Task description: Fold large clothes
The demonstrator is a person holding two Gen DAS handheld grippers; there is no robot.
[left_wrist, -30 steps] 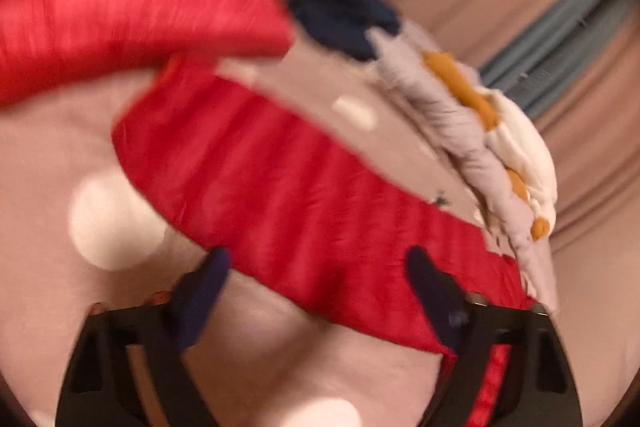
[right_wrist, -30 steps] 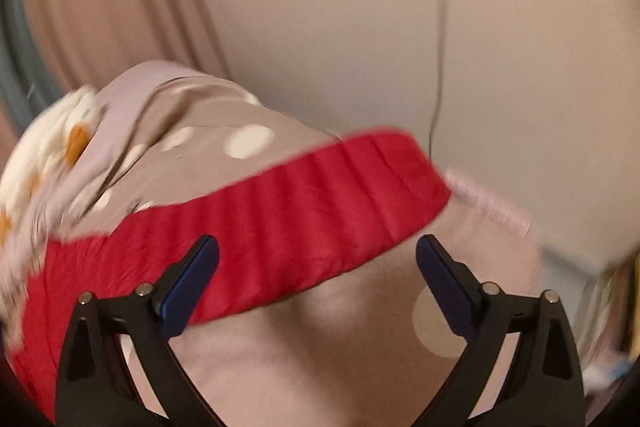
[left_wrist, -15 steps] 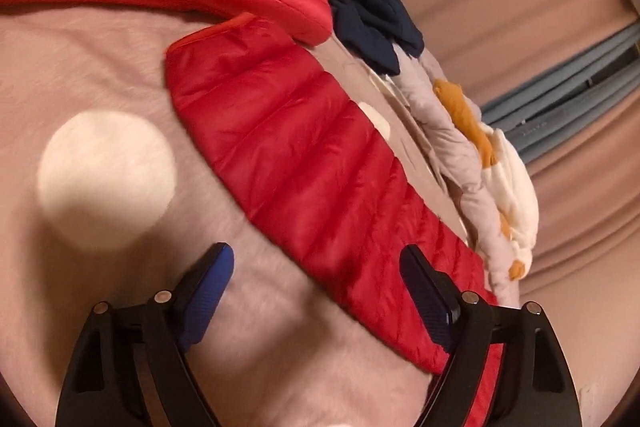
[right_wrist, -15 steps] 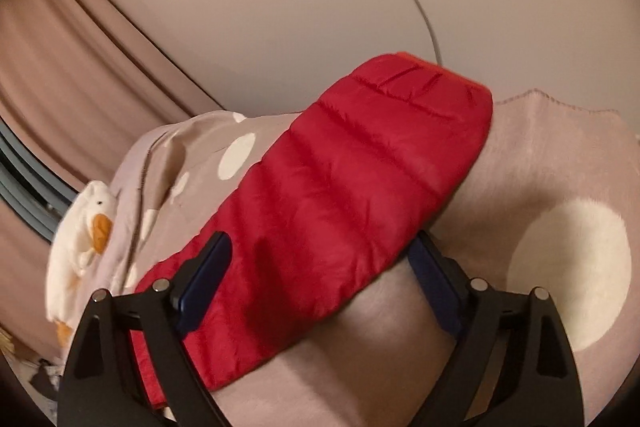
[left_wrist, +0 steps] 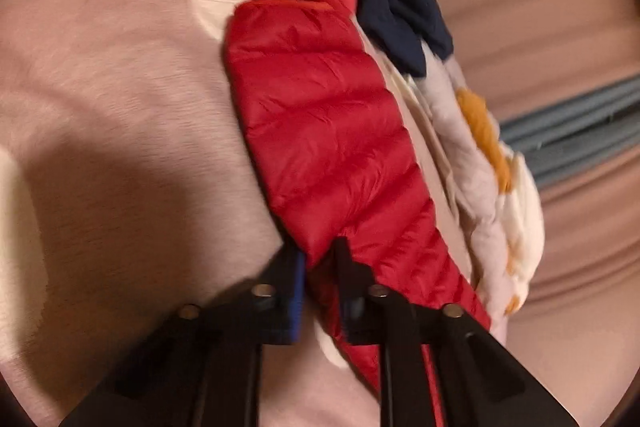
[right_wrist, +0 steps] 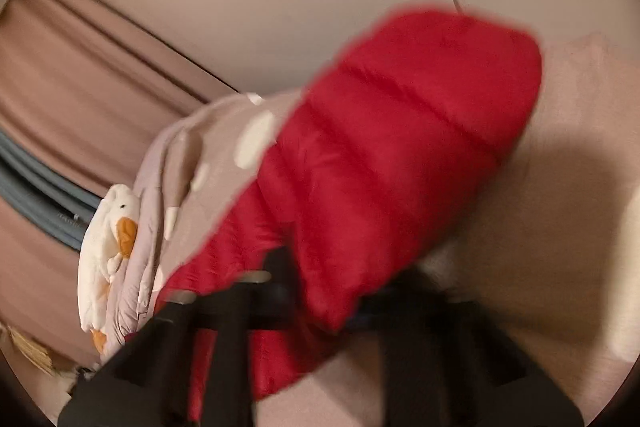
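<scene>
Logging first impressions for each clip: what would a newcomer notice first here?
A bright red puffer jacket sleeve runs across the pink blanket, its edge pinched in the left claw. The right claw closes on red quilted fabric too. Beside it lies a white duck plush.

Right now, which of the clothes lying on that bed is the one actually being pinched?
The red quilted jacket: the left gripper is closed on its sleeve edge. The navy garment and the pale duck-print fabric lie untouched beyond it.
</scene>
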